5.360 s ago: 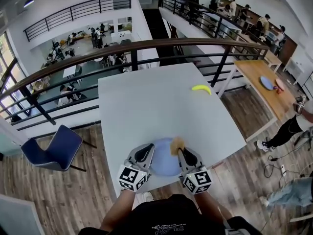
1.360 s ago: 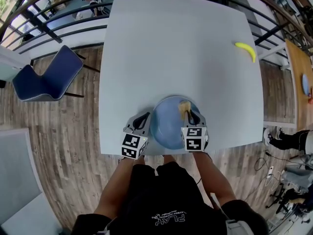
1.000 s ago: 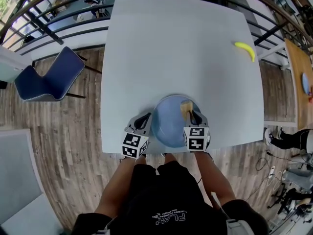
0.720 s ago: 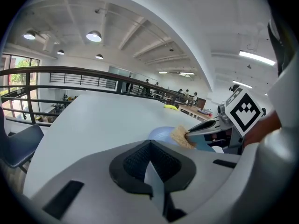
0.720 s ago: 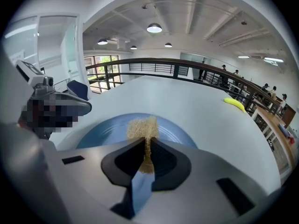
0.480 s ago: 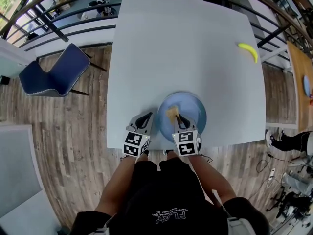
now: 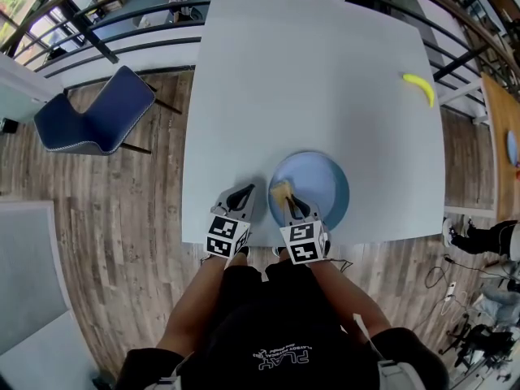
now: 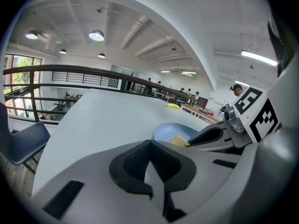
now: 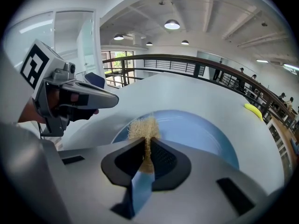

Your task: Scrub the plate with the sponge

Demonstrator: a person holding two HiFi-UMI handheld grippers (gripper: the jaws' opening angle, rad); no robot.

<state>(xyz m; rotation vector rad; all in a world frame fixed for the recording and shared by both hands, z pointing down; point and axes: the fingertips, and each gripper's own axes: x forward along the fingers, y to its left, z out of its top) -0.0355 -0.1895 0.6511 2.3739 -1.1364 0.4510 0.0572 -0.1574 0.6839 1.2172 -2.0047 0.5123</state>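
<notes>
A light blue plate (image 7: pixel 318 187) lies near the front edge of the white table (image 7: pixel 309 80). My right gripper (image 7: pixel 287 201) is shut on a tan scrubbing sponge (image 7: pixel 281 191), which rests on the plate's left part. In the right gripper view the sponge (image 9: pixel 144 127) sticks out past the jaws (image 9: pixel 146 149) onto the plate (image 9: pixel 201 130). My left gripper (image 7: pixel 241 196) is shut with nothing in it, just left of the plate and low over the table. The left gripper view looks past its jaws (image 8: pixel 150 161) at the plate (image 8: pixel 172 130) and the sponge (image 8: pixel 178 139).
A yellow banana (image 7: pixel 420 86) lies at the table's far right edge. A blue chair (image 7: pixel 96 122) stands on the wooden floor to the left. A dark railing (image 7: pixel 122 6) runs behind the table. The table's front edge is right under my grippers.
My right gripper has carried the sponge from the plate's right side across to its left side. The left gripper has stayed beside the plate.
</notes>
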